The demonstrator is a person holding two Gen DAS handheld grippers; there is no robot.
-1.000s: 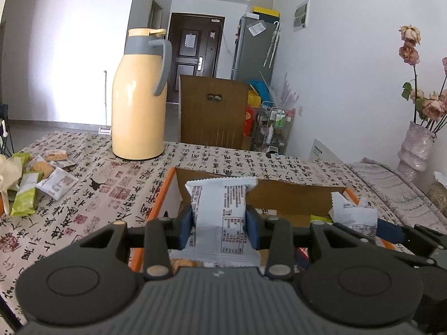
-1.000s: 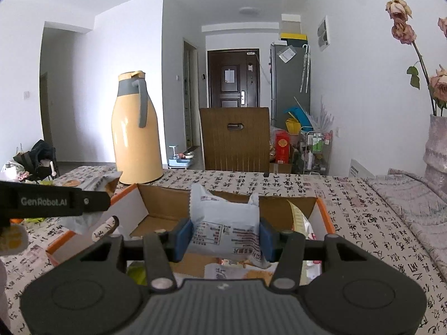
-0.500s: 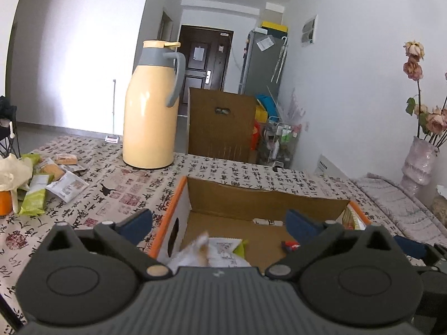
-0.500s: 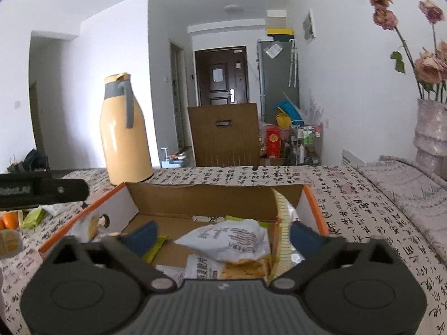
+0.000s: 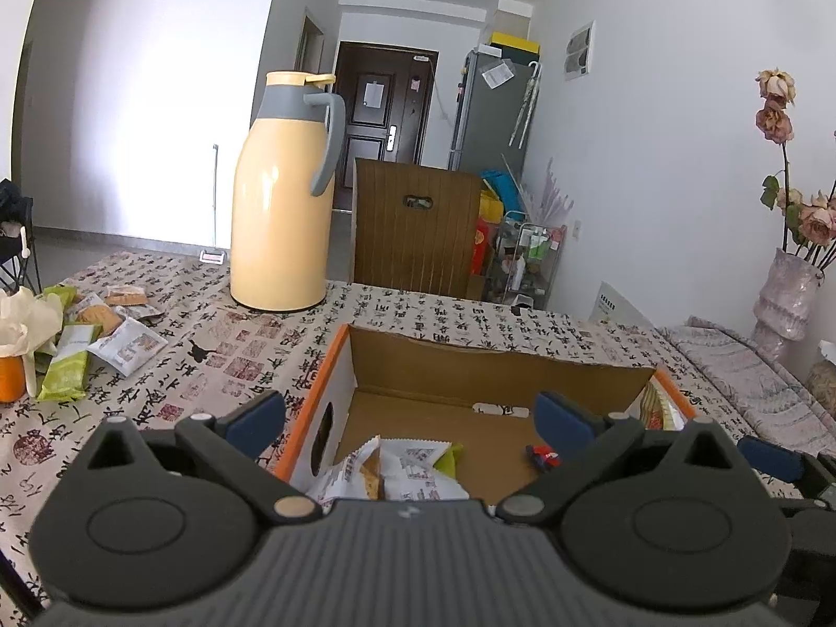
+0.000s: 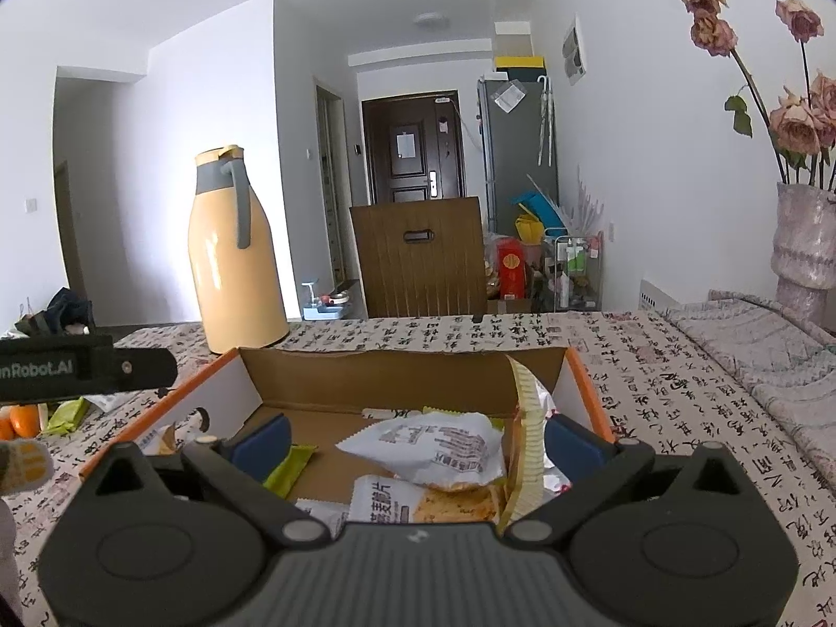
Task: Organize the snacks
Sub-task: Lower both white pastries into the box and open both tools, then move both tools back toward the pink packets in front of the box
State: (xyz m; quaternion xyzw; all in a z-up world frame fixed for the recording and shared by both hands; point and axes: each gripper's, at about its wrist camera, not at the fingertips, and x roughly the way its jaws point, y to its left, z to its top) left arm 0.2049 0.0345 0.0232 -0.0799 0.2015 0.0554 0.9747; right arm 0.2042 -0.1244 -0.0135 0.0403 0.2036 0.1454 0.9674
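Snacks in two groups: most inside box (image 5: 334,366), rest loose on far-left cloth.

Table (image 5: 418,313) under printed cloth, box open-topped at near centre, orange-edged, cardboard inside.

Jug (image 5: 282,193) upright, far left of box, well apart from it. Chair (image 5: 415,227) behind table's far edge. Vase (image 6: 804,240) with dried roses at far right.

Left gripper (image 5: 410,420) above box's near-left part, fingers (image 5: 258,413) spread wide, holding nothing. Right gripper (image 6: 415,441) above box's near-right part, fingers (image 6: 264,441) equally wide, holding nothing.

White pack (image 6: 433,449) between right fingers' line, lying on cracker pack (image 6: 418,504). Cream foil bag (image 6: 527,439) on edge against right wall. Green pack (image 6: 290,467) flat on floor at left. Torn white packs (image 5: 402,470) at near-left corner, small red candy (image 5: 542,454) to their right.

Loose packs (image 5: 89,334), white and green, far left on cloth beside an orange (image 5: 10,379).
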